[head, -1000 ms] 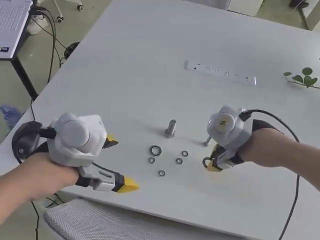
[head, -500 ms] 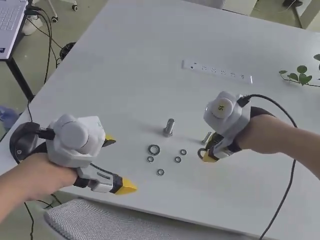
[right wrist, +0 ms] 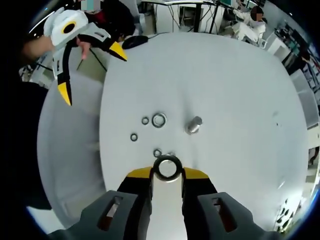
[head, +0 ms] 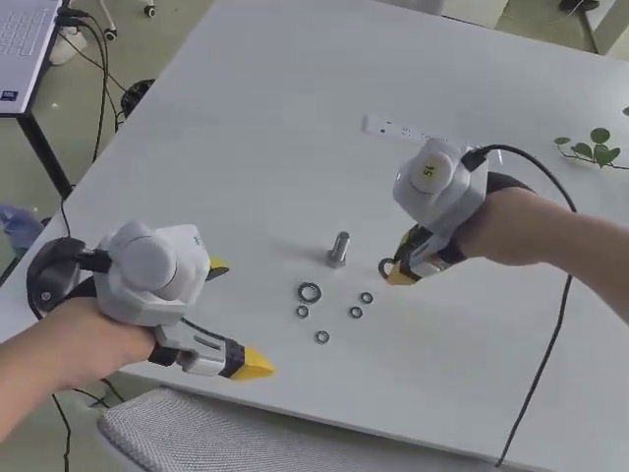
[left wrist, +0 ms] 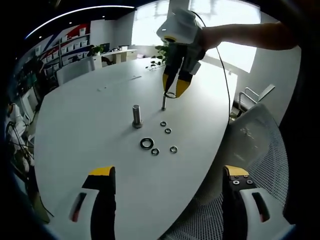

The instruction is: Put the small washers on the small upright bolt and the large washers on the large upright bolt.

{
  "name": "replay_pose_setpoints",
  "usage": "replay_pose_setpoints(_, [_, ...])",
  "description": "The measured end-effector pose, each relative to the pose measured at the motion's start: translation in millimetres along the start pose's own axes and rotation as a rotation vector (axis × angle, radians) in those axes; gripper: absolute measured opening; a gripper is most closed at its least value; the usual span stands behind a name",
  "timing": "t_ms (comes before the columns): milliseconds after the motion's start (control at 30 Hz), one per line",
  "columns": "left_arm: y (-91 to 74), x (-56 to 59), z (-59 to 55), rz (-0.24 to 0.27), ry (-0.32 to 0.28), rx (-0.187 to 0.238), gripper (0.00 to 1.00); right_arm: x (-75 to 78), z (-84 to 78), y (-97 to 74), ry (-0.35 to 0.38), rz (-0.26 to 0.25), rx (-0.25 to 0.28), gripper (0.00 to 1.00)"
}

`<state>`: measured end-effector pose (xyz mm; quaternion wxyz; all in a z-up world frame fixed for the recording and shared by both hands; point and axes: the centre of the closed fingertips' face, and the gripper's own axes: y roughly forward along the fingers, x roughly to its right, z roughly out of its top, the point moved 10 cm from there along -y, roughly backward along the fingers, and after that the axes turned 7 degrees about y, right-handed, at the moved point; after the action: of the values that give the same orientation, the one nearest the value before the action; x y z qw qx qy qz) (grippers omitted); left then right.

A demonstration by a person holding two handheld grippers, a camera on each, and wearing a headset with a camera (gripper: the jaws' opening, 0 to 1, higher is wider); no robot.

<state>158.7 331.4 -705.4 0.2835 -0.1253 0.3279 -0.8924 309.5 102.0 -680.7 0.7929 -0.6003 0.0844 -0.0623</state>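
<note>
On the white table, centre frame in the head view, the large bolt stands upright. Loose on the tabletop just below it lie a large washer and four small washers, all apart from each other. Right of the bolt, the right gripper points down, jaws nearly closed and pinching a second large washer by its rim at the yellow tips. In the head view this gripper blocks the small bolt. In the left gripper view that bolt stands upright right under the held washer; contact cannot be told. The left gripper is at lower left over the table's near edge, jaws spread wide, nothing between them, well apart from the washers.

Around:
- A white power strip lies flat on the table beyond the bolts.
- Green plant leaves show at the right edge.
- A laptop sits on another desk, upper left.
- A grey mesh chair is at the bottom edge.
- A black cable trails from the right gripper across the table.
</note>
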Motion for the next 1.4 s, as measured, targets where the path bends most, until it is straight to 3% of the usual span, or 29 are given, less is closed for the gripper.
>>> replay_pose_setpoints(667, [6.3,-2.1,-4.1,-0.030,0.009,-0.006,0.92,8.2,38.1,1.1,-0.029,-0.023,0.008,0.21])
replay_pose_setpoints(867, [6.3,-4.4,-3.3,-0.032,0.014,0.000,0.88,20.6,50.2,16.0,-0.027,-0.025,0.006,0.21])
replay_pose_setpoints(1133, [5.8,-10.9,-5.5,-0.028,0.003,0.002,0.87,33.4,56.2,23.8,-0.022,-0.030,0.005,0.21])
replay_pose_setpoints(1400, [6.0,-10.1,-6.8,-0.037,0.006,-0.007,0.86,37.2,64.7,32.0,-0.036,-0.030,0.000,0.21])
